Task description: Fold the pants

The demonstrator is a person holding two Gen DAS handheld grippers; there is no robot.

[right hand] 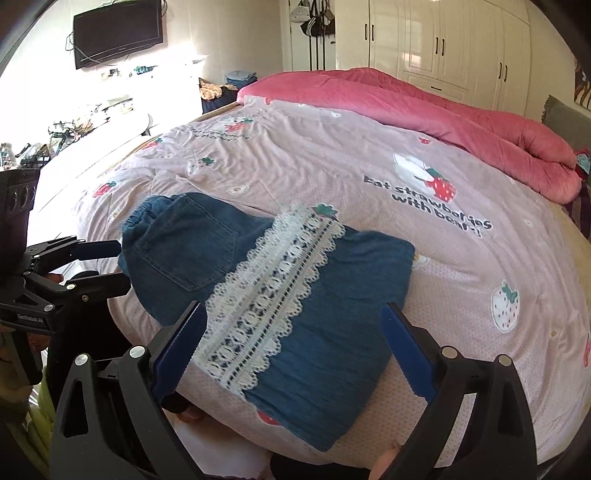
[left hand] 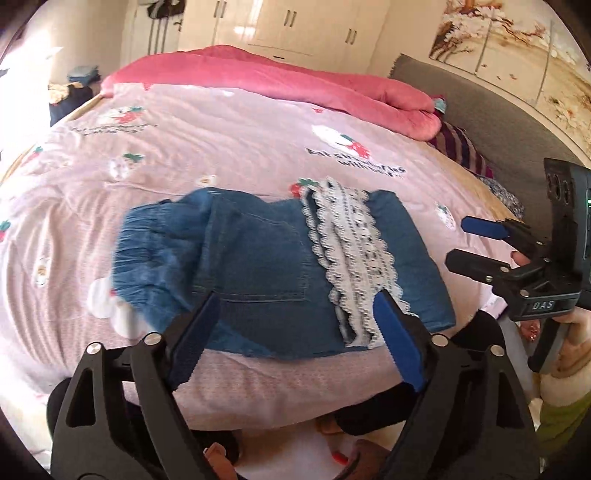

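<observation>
Folded blue denim pants (left hand: 258,258) (right hand: 177,251) lie flat on the pink strawberry-print bedspread (left hand: 221,147) (right hand: 332,166), near its front edge. A band of white lace trim (left hand: 351,240) (right hand: 273,280) runs across the top layer. My left gripper (left hand: 297,295) (right hand: 123,264) hovers over the waistband end, open, with nothing between its blue pads. My right gripper (right hand: 293,308) (left hand: 460,240) hovers over the lace end, wide open and also holding nothing. Neither gripper touches the cloth.
A rolled pink duvet (left hand: 258,74) (right hand: 443,110) lies along the far side of the bed. A grey headboard (left hand: 480,110) stands at the right, white wardrobes (right hand: 461,44) behind, and a wall TV (right hand: 118,33) at the left. The bed's front edge drops off just below the pants.
</observation>
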